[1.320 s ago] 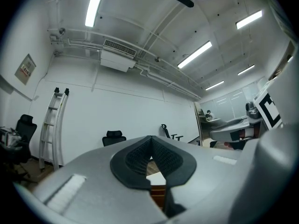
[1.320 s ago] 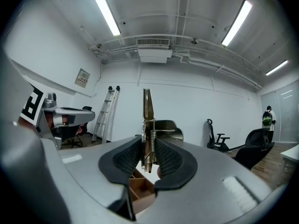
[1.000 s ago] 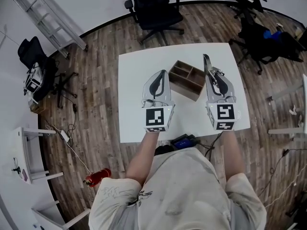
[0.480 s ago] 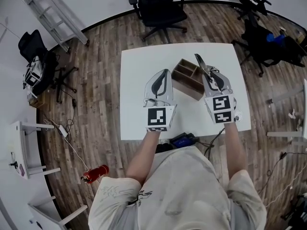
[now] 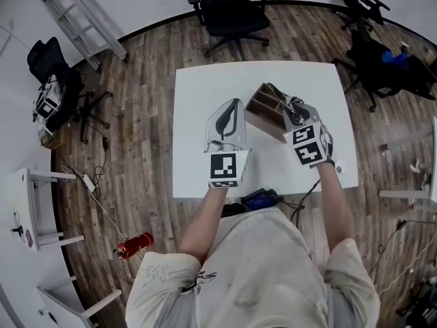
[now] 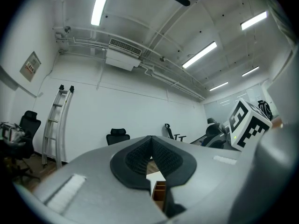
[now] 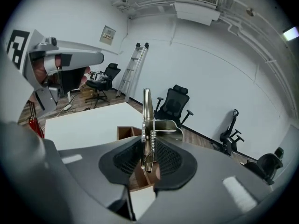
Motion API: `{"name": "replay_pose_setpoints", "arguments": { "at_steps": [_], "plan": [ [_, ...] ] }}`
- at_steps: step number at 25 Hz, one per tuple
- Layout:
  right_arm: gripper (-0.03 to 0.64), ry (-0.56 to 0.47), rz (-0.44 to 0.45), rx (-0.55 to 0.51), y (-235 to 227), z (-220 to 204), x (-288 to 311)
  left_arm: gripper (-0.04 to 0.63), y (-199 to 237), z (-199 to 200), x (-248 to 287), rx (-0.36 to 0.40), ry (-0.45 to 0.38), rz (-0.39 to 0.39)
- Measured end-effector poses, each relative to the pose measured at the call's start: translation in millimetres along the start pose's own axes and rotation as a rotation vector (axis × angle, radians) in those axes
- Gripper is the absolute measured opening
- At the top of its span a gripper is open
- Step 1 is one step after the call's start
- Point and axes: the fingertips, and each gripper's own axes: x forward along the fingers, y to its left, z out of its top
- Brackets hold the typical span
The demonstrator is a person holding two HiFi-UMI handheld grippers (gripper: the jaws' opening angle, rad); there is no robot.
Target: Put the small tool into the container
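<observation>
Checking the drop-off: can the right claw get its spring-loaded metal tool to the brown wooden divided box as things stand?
Probably yes. The right claw, shut on the spring-loaded metal tool, hangs over the open-topped brown wooden divided box; nothing lies between, and the left claw sits aside.

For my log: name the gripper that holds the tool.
The right gripper: a metal tool stands clamped between its jaws. The left gripper is shut on nothing.

The slim, spring-loaded metal tool stands upright, clamped in the right gripper. The brown, divided wooden container sits open-topped just below and beyond its jaws.
</observation>
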Motion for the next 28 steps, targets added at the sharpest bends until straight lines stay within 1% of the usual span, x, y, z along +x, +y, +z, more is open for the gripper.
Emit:
{"name": "replay_pose_setpoints", "arguments": {
  "at_steps": [2, 6, 9, 13, 15, 20, 23, 28],
  "plan": [
    [0.092, 0.031, 0.023, -0.015, 8, 3, 13, 0.015, 11, 0, 2, 0.002, 0.0, 0.004],
    [0.092, 0.094, 0.056, -0.051, 42, 4, 38, 0.015, 37, -11, -10, 0.0, 0.003, 0.008],
    [0.092, 0.14, 0.084, -0.075, 59, 5, 47, 0.015, 49, -10, -17, -0.005, 0.008, 0.011],
    [0.092, 0.198, 0.109, -0.1, 69, -8, 56, 0.015, 51, -15, -21, -0.005, 0.012, 0.015],
    [0.092, 0.229, 0.119, -0.111, 73, -9, 66, 0.015, 60, -16, -18, -0.006, 0.013, 0.018],
    [0.092, 0.311, 0.141, -0.146, 111, -18, 85, 0.015, 86, -29, -42, -0.009, 0.014, 0.02],
    [0.092, 0.362, 0.15, -0.184, 115, -29, 90, 0.015, 87, -33, -46, -0.011, 0.018, 0.021],
    [0.092, 0.412, 0.184, -0.221, 110, -48, 94, 0.015, 73, -41, -43, -0.01, 0.024, 0.023]
  ]
}}
